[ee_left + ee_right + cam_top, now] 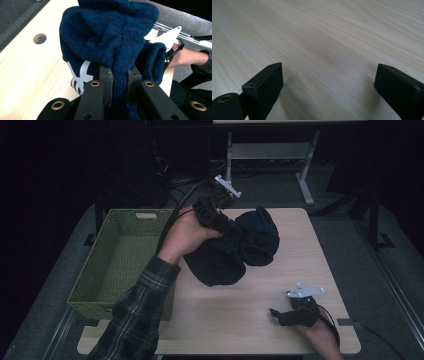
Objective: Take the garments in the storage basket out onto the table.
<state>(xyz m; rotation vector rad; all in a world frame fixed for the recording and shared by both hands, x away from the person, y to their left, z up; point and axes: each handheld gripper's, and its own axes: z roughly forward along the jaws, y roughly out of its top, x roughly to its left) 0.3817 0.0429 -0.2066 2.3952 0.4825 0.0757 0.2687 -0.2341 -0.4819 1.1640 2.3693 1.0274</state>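
Left tool grips the blue knit garment beside the green basket.

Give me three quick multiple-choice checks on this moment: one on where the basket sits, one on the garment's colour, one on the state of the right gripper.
1. Where is the green basket?
A. at the table's left edge
B. at the middle of the table
C. on the floor behind the table

2. What colour is the knitted garment?
A. red
B. dark blue
C. yellow

3. How is the right gripper?
A. shut on the garment
B. shut on the basket
C. open, with nothing between the jaws

Answers:
1 A: the high view shows it at the left of the wooden table.
2 B: the left gripper clamps dark blue knit.
3 C: its jaws stand wide apart over bare wood.
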